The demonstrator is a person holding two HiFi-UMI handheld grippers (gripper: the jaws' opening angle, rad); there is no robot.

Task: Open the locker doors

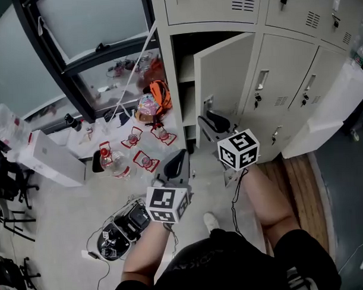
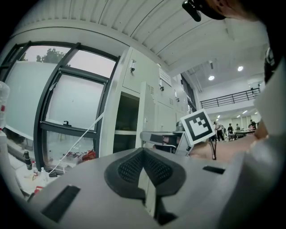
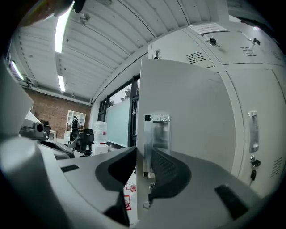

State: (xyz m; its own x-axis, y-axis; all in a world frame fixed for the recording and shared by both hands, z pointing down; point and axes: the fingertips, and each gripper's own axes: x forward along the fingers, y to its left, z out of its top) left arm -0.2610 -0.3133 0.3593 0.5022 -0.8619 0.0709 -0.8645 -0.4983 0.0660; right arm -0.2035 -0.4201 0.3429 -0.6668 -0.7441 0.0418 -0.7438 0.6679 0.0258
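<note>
1. At twelve o'clock in the head view, in the left column of the lockers (image 1: 288, 60), one locker door (image 1: 227, 80) stands swung out toward the person. The dark inside and a shelf (image 1: 187, 83) show at its nine o'clock side.
2. The right gripper (image 1: 210, 120) sits at the door's seven o'clock corner and points level. Its jaws are narrowed onto the door's free edge, one pad behind the panel and the other on the outer face, just beside the metal handle plate (image 3: 157, 134).
3. Gripping that edge, far from the hinge, likely gives the most leverage for swinging the panel (a judgement, not something the pictures prove).
4. The left gripper (image 1: 177, 163) hangs at seven o'clock of the right one, over the floor (image 1: 59, 205). Its jaws are closed together with nothing between them. It seems parked low and to the side, clear of the door's arc and ready for another handle.
5. The neighbouring doors at two o'clock are all shut, with small keys hanging below their handles. So the task looks barely begun: one door is partly open and the rest are untouched.
6. Bottles and other clutter (image 1: 134, 152) lie on the floor at ten o'clock, below the window (image 1: 88, 26). They are well apart from the door, so they should not block its swing.
</note>
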